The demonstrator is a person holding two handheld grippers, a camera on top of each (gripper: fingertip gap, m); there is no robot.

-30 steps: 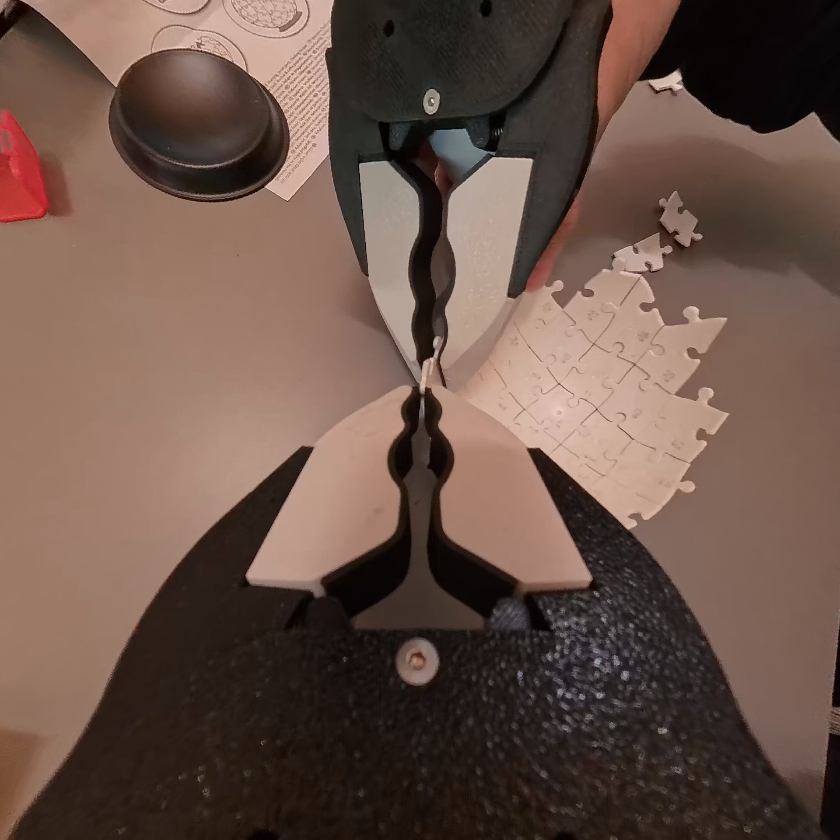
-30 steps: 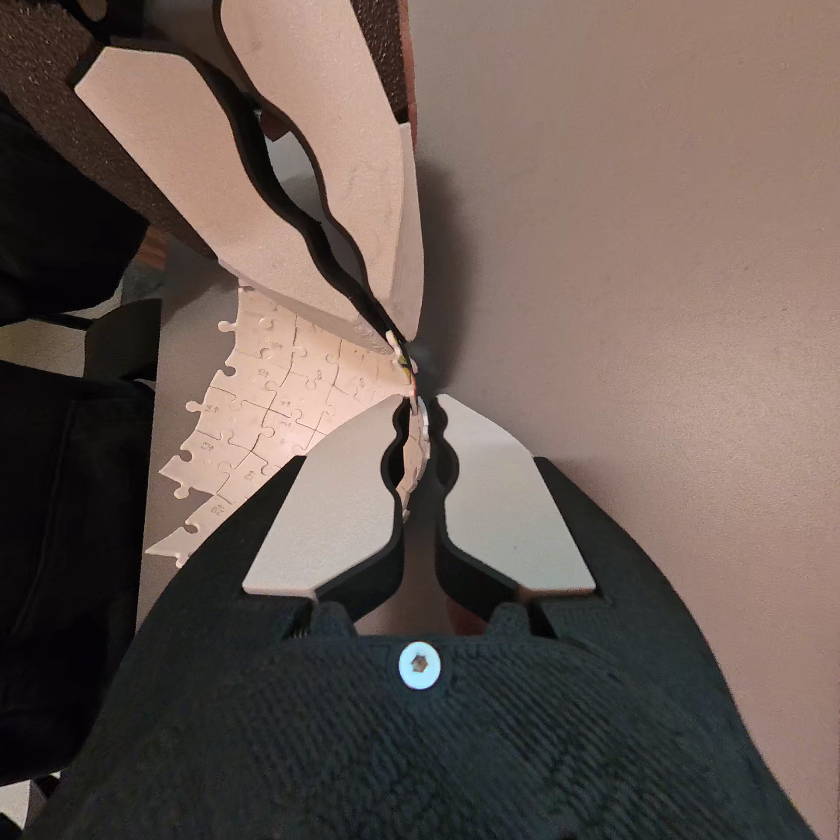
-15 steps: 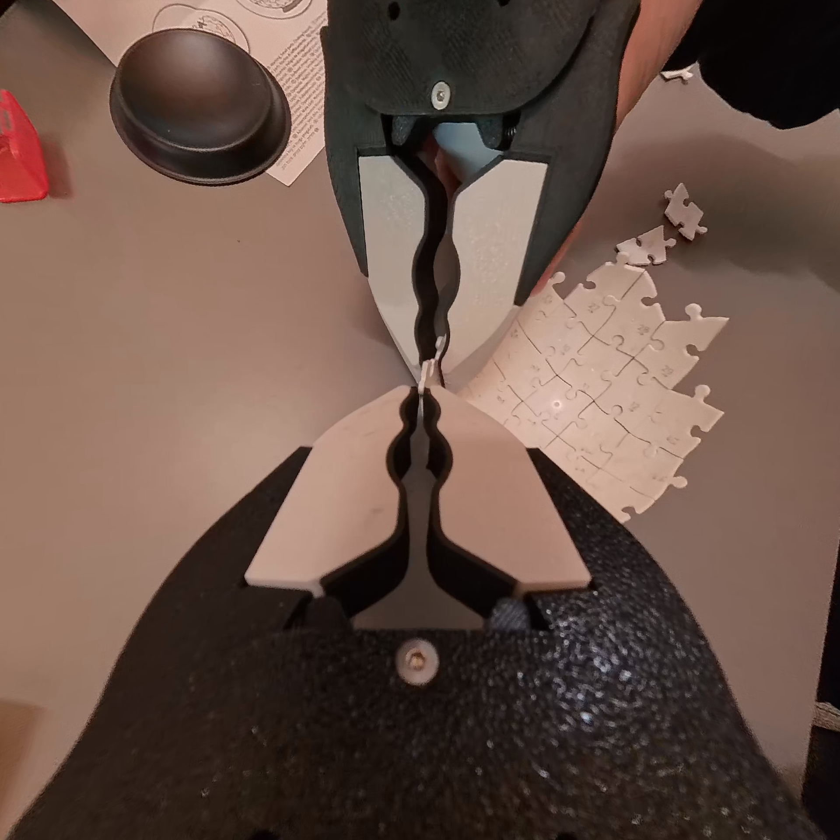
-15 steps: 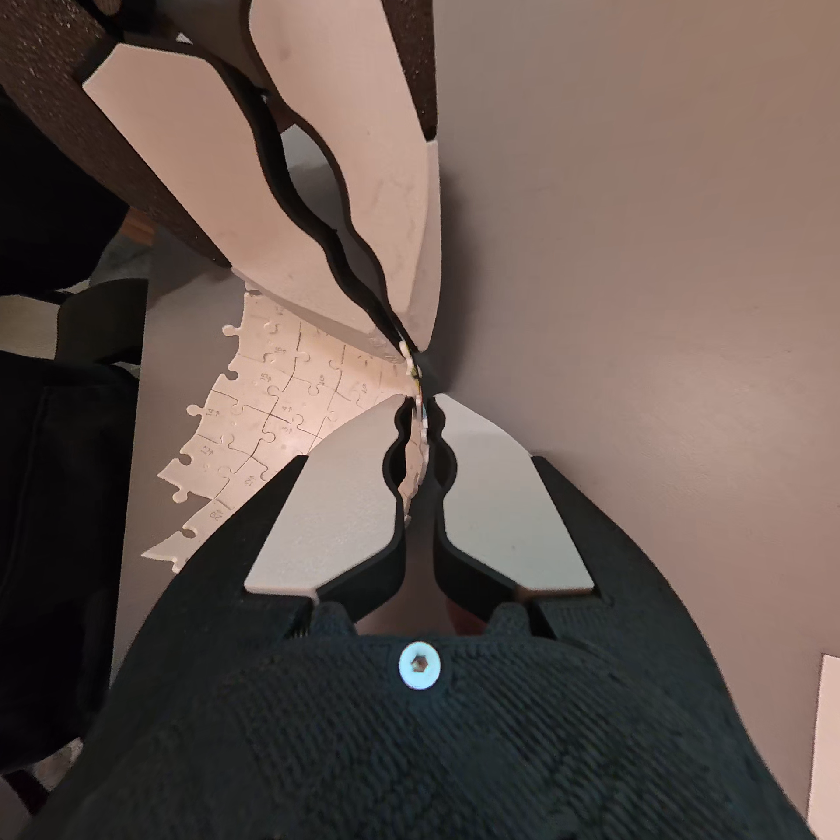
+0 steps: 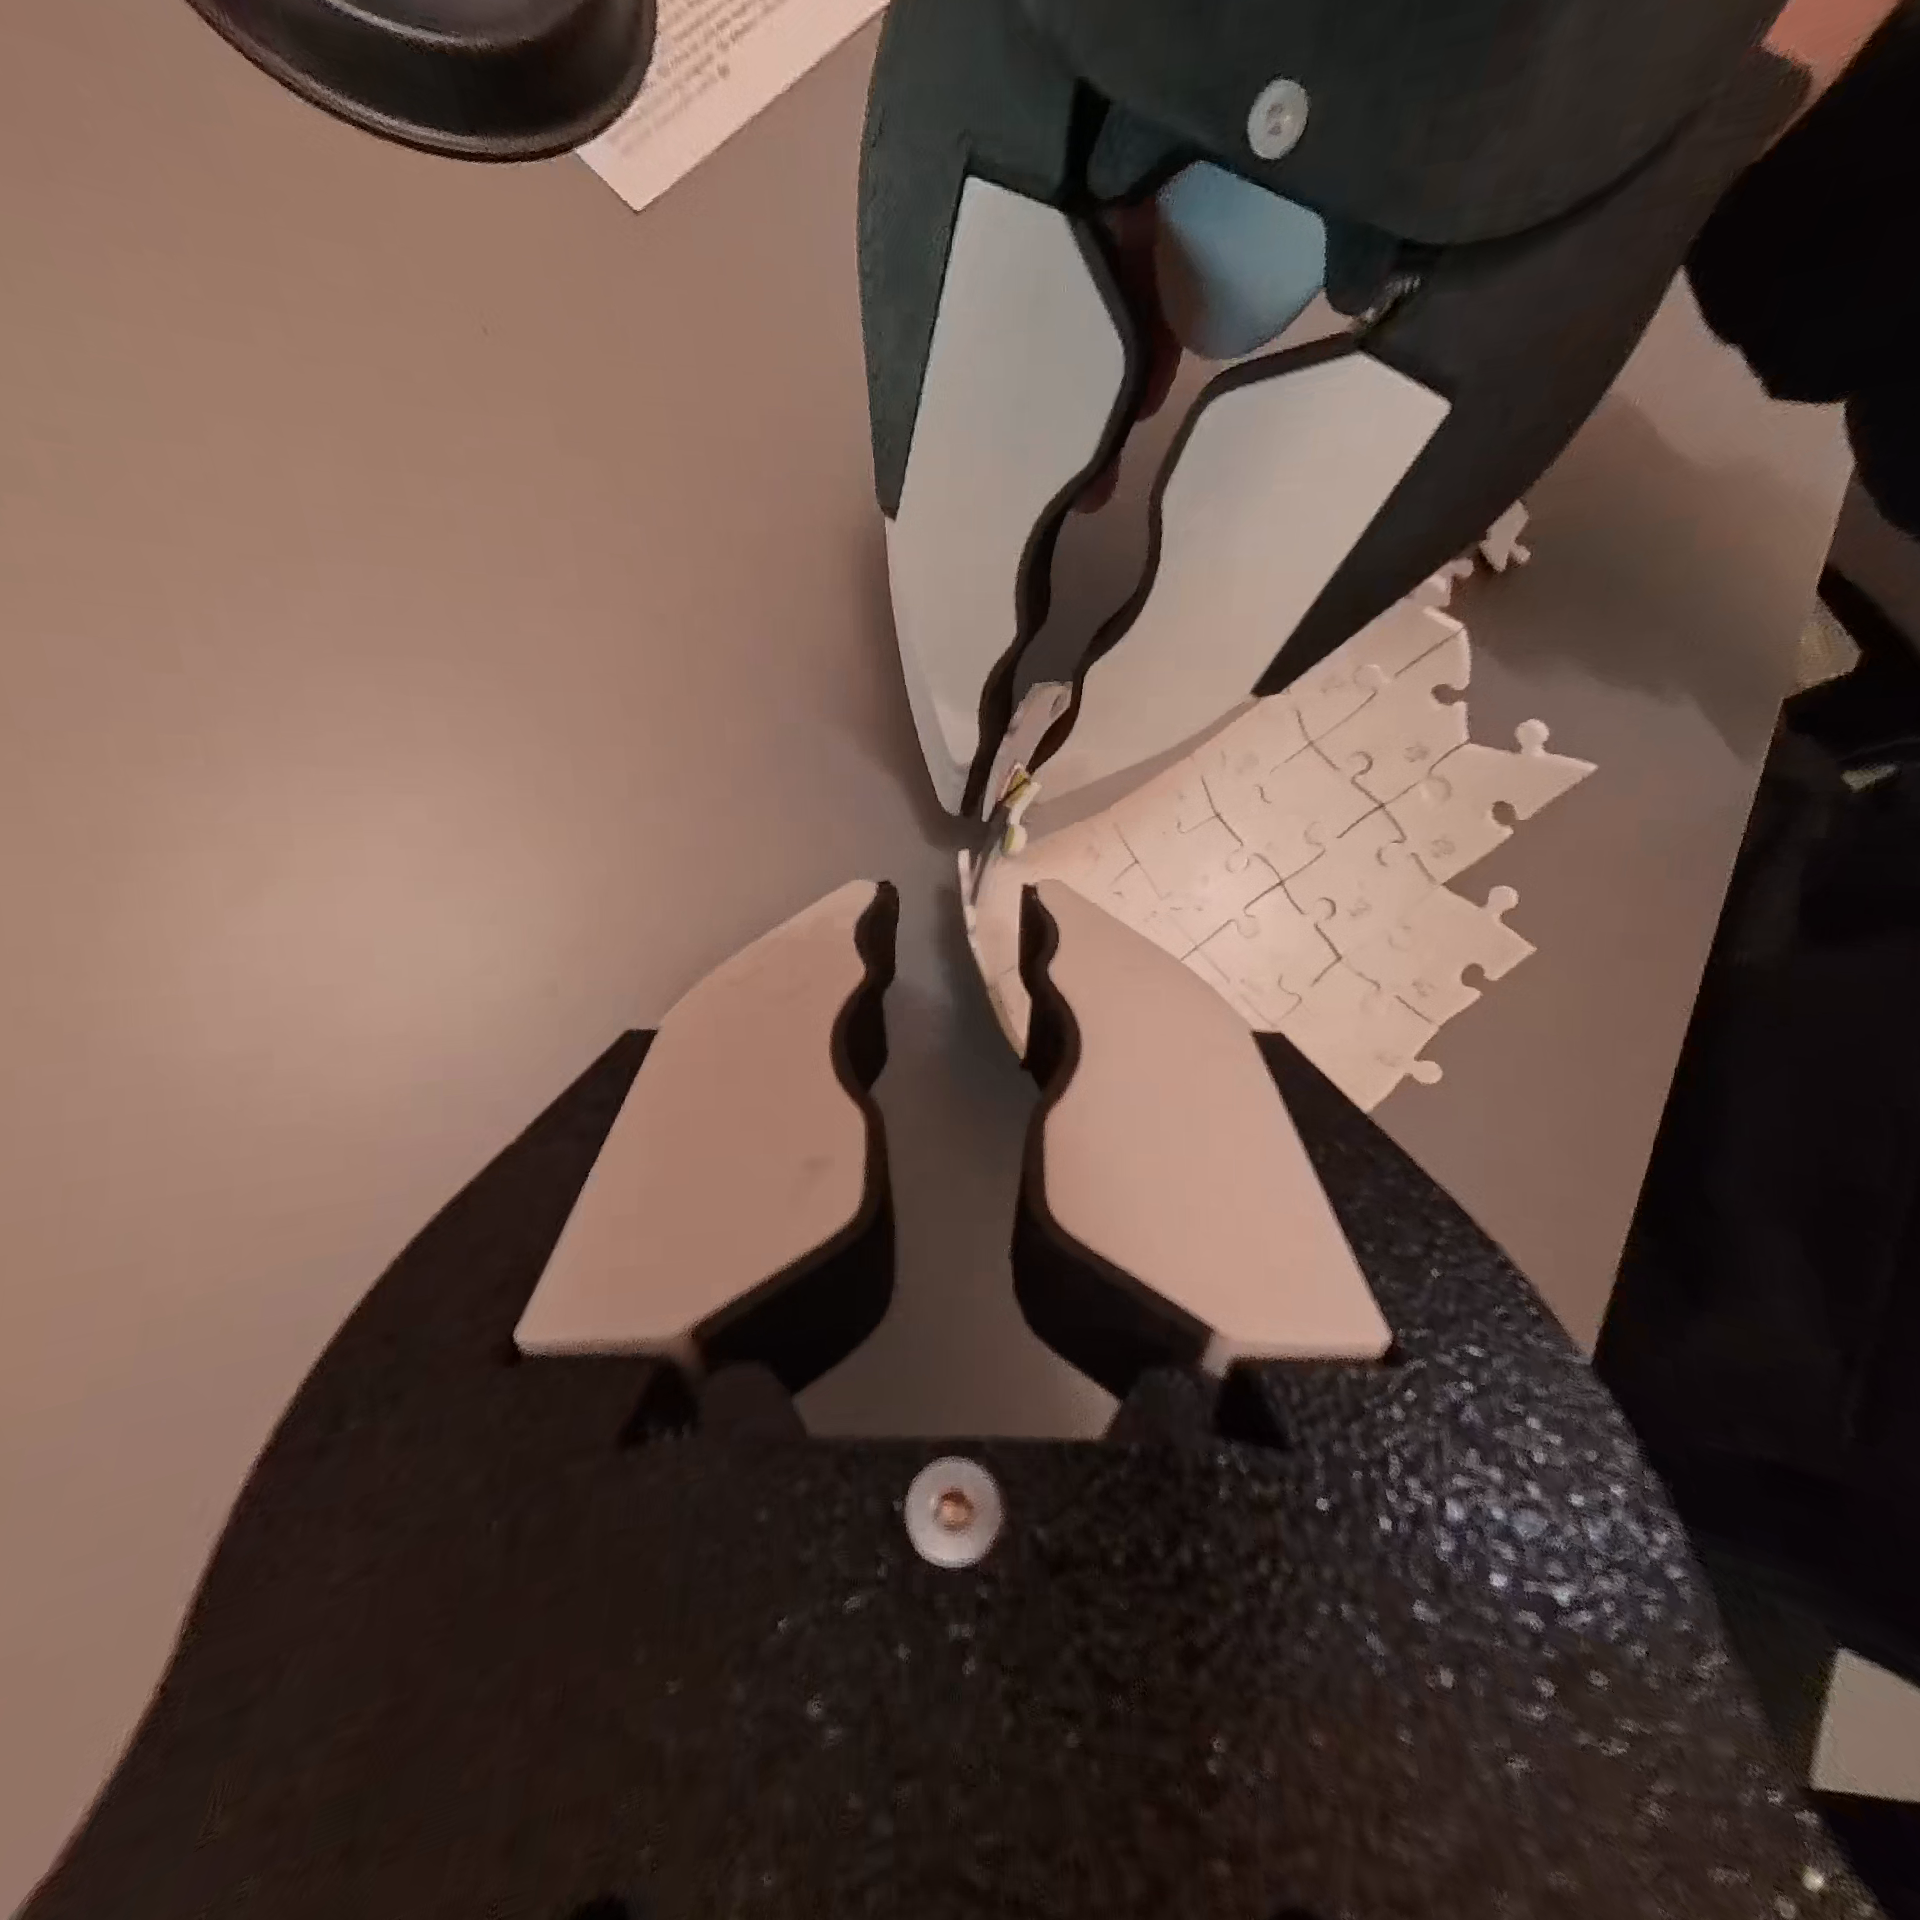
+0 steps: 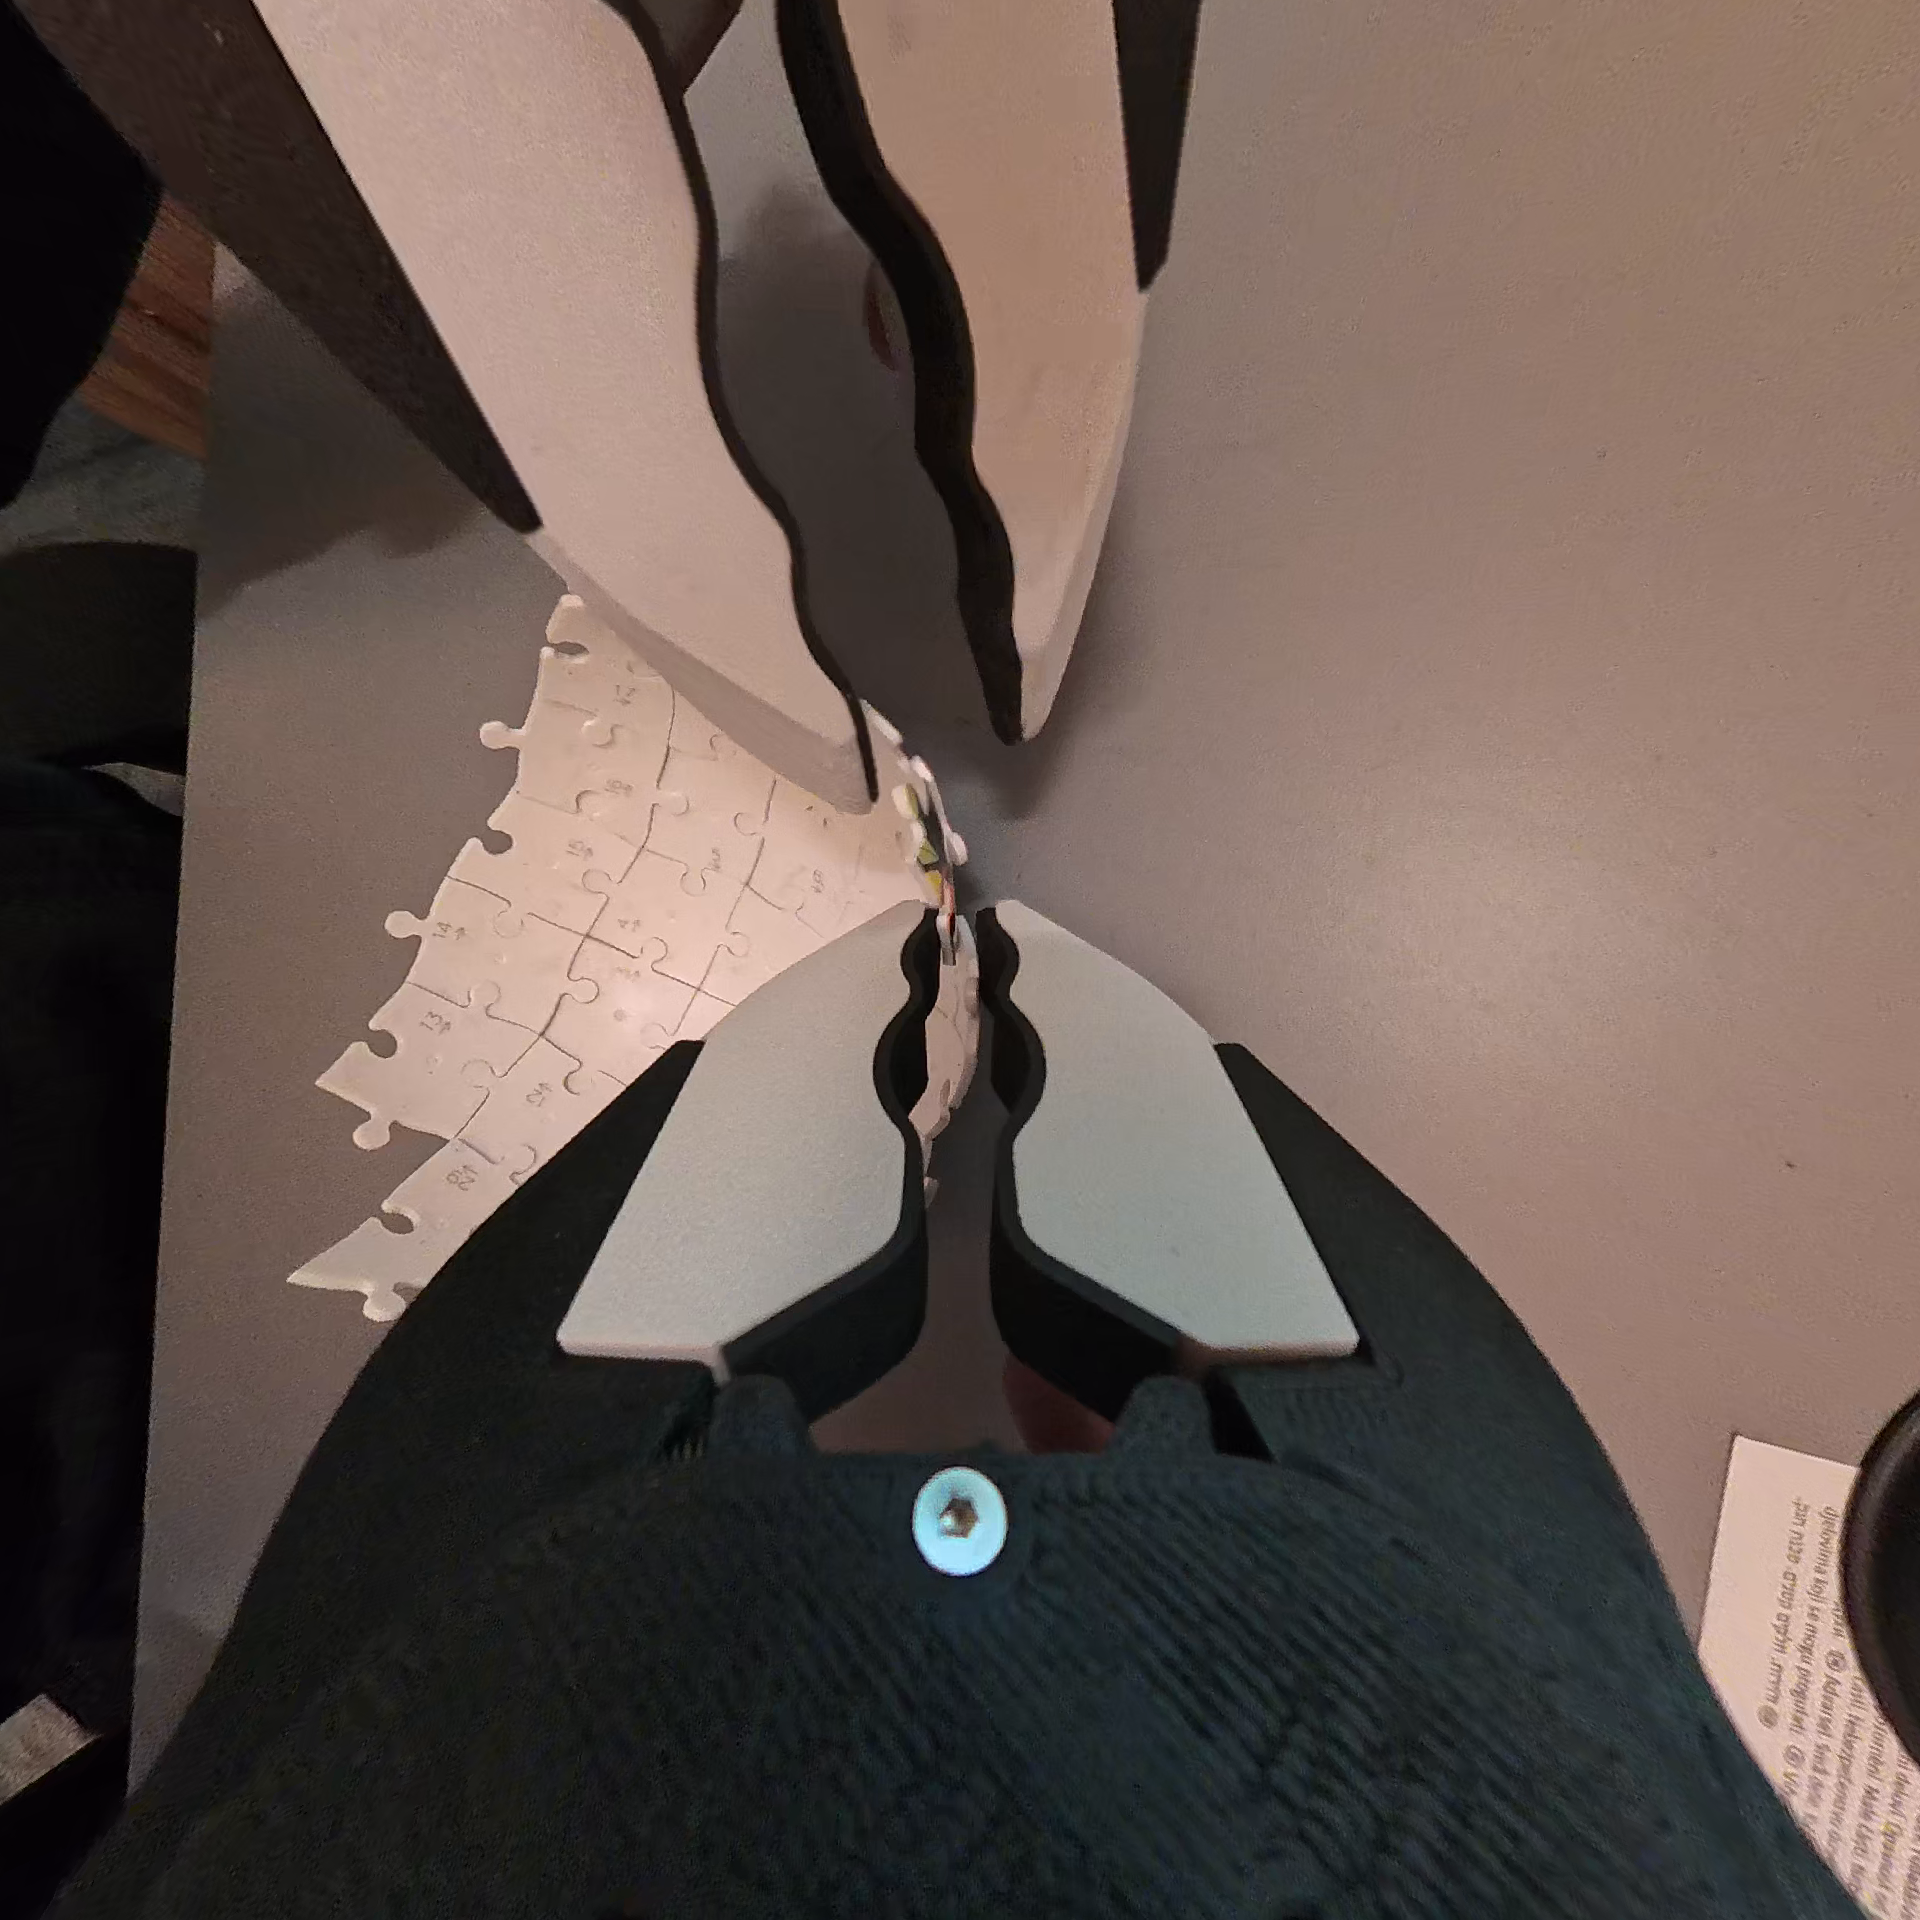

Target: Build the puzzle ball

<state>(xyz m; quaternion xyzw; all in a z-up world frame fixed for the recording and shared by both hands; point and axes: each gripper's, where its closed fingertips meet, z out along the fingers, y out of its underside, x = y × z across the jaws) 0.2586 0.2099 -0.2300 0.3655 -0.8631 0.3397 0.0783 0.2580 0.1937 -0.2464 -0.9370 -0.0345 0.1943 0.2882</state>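
A curved white section of joined puzzle pieces [image 5: 1309,883] stands on edge over the grey table [image 5: 416,623], its blank numbered back facing the cameras. It also shows in the right wrist view [image 6: 582,935]. My right gripper [image 6: 954,920] is shut on the section's near edge; in the left wrist view it [image 5: 987,800] comes in from the top. My left gripper [image 5: 956,899] is open, its fingers astride the same edge without gripping it. In the right wrist view it [image 6: 935,758] hangs open just above the edge.
A black dome-shaped stand [image 5: 436,73] sits on a printed instruction sheet [image 5: 707,114] at the far left; both show at the right edge of the right wrist view, the sheet [image 6: 1787,1621] and the stand [image 6: 1886,1558]. A loose piece [image 5: 1507,540] lies beyond the section. A dark sleeve [image 5: 1818,208] is at the right. The grippers are tip to tip, or close to it.
My left gripper has opened and let go of the puzzle edge. My right gripper stays shut on it. Both grippers have tilted a little.
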